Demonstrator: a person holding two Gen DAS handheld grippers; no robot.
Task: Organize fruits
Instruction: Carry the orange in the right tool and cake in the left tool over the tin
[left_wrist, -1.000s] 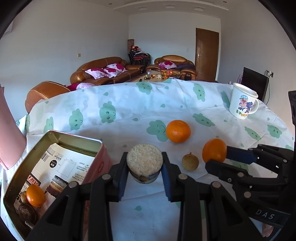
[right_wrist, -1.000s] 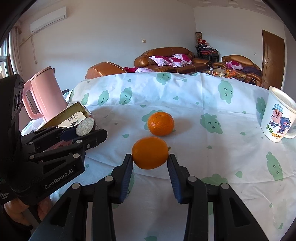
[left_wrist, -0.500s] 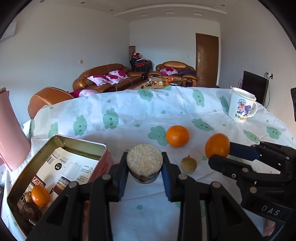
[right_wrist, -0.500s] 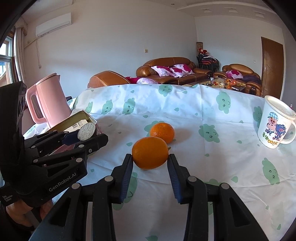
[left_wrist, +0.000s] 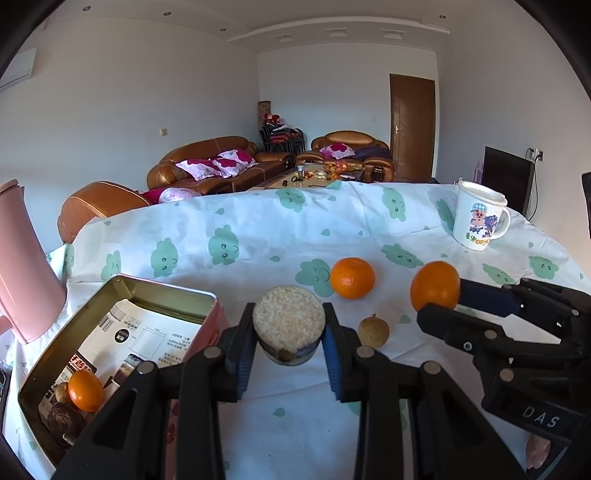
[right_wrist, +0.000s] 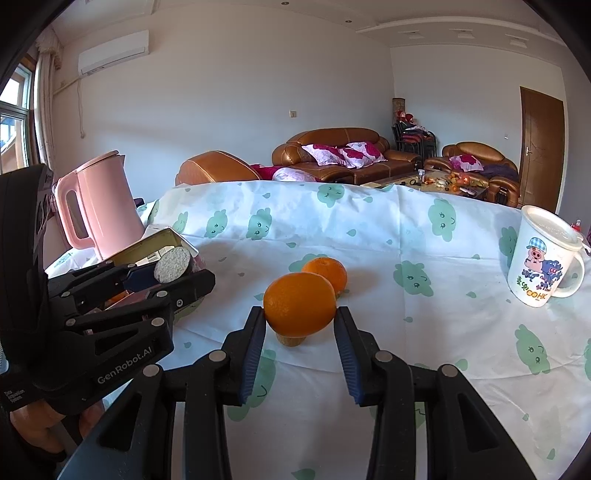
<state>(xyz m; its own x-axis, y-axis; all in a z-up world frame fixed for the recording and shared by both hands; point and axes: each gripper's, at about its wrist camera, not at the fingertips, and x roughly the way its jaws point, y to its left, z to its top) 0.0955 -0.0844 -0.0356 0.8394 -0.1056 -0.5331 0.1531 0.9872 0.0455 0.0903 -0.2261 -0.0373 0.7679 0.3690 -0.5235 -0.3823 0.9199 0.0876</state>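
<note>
Left wrist view: pink kettle (left_wrist: 22, 266), open tin (left_wrist: 122, 332) holding an orange (left_wrist: 85, 389), left gripper (left_wrist: 289, 343) clamping a rice-topped round thing (left_wrist: 289, 319), right gripper (right_wrist: 300, 334) clamping another orange (right_wrist: 299, 308); cloud-print tablecloth (left_wrist: 258, 236), brown sofas (left_wrist: 210, 162) behind.
</note>
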